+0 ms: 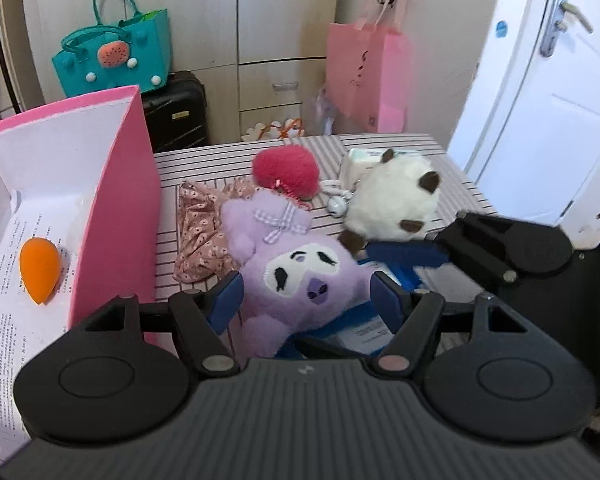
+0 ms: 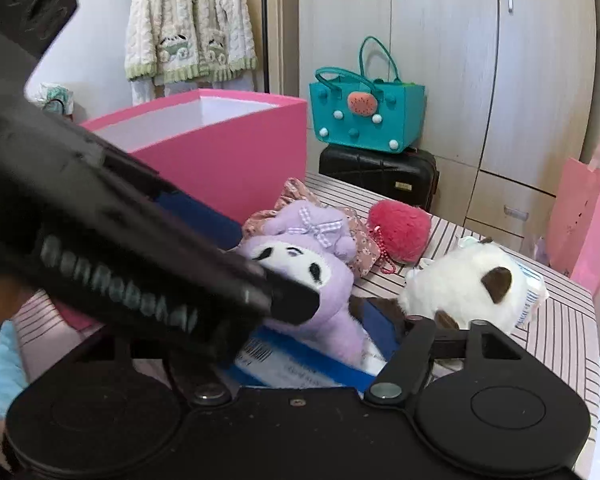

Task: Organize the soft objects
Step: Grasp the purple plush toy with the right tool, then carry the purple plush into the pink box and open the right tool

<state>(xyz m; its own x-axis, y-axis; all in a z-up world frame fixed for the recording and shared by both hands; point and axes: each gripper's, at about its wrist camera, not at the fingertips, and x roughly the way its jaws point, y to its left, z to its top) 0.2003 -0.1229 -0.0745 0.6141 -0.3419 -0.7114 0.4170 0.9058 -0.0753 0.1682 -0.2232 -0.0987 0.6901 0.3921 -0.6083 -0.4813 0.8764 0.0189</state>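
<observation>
Left wrist view: the left gripper [image 1: 306, 294] hangs over the purple plush [image 1: 296, 276], its blue fingers [image 1: 225, 300] spread to either side of the toy's face without pressing it; this looks like lining up for a pick. The plush lies face up on the striped table [image 1: 452, 196], just beside the pink box [image 1: 116, 184], which stands open, probably as the place for the soft things. An orange sponge [image 1: 39, 276] already rests inside the box on printed paper. Beyond the purple plush lie a floral cloth [image 1: 198, 236], a red pompom [image 1: 286, 174] and a white plush [image 1: 394, 200]. The right gripper [image 1: 404, 256] reaches in near the white plush; only one blurred blue finger shows here.

Right wrist view: the left gripper's dark body crosses the frame and hides half the purple plush. The right gripper's jaws stand wide with nothing gripped; its left finger is hidden. A blue packet beneath the plush is partly covered, its print unreadable.
</observation>
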